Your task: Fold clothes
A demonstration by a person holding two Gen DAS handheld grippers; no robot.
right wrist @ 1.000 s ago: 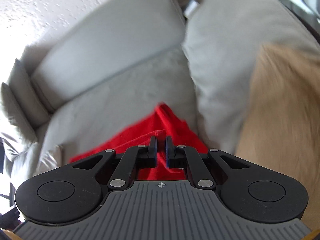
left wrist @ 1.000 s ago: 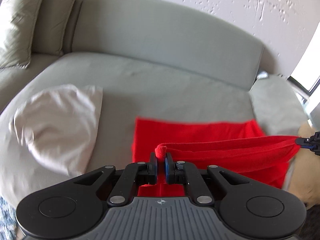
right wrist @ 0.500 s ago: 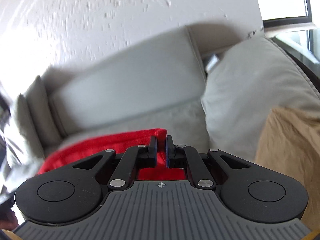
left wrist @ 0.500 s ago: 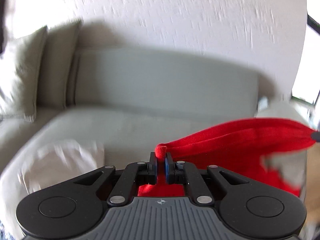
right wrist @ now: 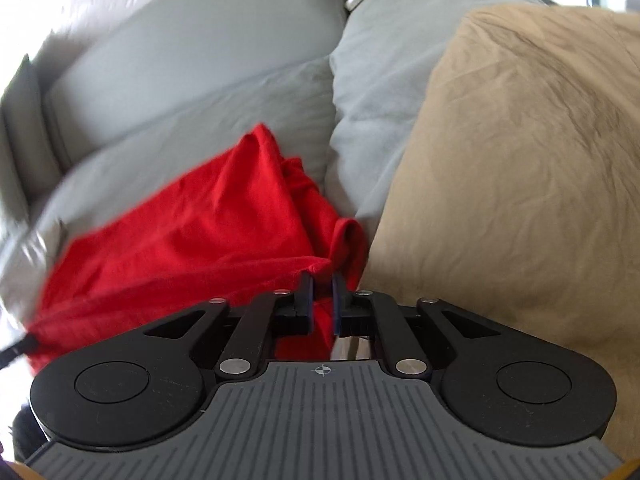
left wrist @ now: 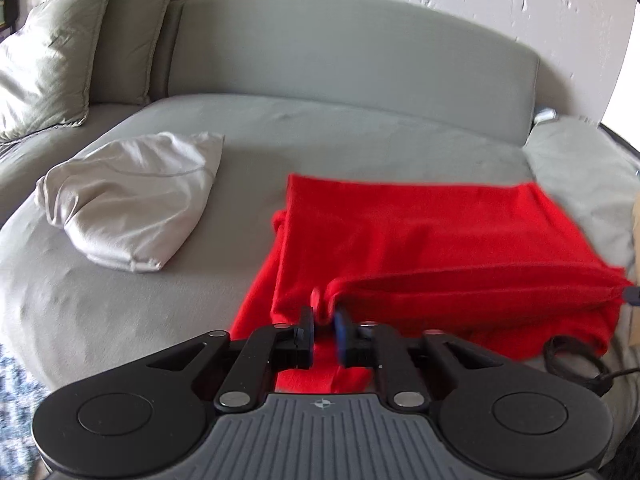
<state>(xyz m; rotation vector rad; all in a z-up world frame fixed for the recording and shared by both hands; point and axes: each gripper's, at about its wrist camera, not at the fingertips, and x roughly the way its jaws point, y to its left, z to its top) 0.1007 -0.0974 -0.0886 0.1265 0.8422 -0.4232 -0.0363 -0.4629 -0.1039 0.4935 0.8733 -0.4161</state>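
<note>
A red garment (left wrist: 420, 232) lies spread on the grey sofa seat (left wrist: 320, 140). Its near edge forms a raised fold that runs between my two grippers. My left gripper (left wrist: 323, 316) is shut on the left end of that fold, low over the garment's front. In the right wrist view, the right gripper (right wrist: 320, 286) pinches the other corner of the red garment (right wrist: 192, 220) next to a tan blanket. The right gripper's tip shows at the far right edge of the left wrist view (left wrist: 632, 294).
A folded white cloth (left wrist: 128, 200) rests on the seat to the left of the garment. Grey cushions (left wrist: 44, 52) stand at the back left. A tan blanket (right wrist: 520, 160) and a grey pillow (right wrist: 380, 60) crowd the right side. A black cable (left wrist: 572, 360) lies near the seat's front right.
Half a second ago both grippers held the garment raised in the air; now they have come down and the garment lies spread on the seat, both still gripping its edge.
</note>
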